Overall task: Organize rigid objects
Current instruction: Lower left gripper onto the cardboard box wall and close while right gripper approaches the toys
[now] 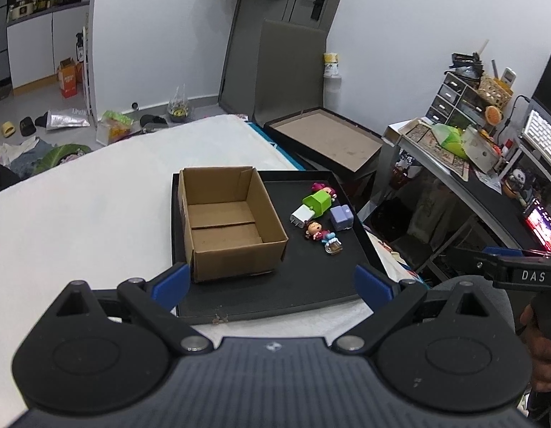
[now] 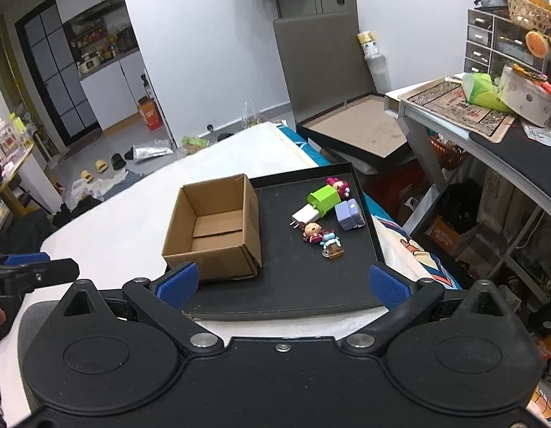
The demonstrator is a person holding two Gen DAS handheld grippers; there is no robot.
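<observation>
An empty open cardboard box (image 1: 225,228) (image 2: 213,228) stands on the left of a black tray (image 1: 304,278) (image 2: 293,285). To its right lie a green block (image 1: 318,203) (image 2: 323,198), a white charger plug (image 1: 301,217) (image 2: 304,215), a purple block (image 1: 341,217) (image 2: 348,215), a pink figure (image 1: 323,188) (image 2: 338,182), a doll figure (image 1: 315,230) (image 2: 314,232) and a small mug charm (image 1: 332,246) (image 2: 332,248). My left gripper (image 1: 272,285) and right gripper (image 2: 282,283) are both open and empty, held above the tray's near edge.
The tray lies on a white bed (image 1: 79,214). A second flat black box (image 1: 329,139) stands beyond it. A cluttered desk (image 1: 471,164) is at the right. Floor clutter lies at the far left.
</observation>
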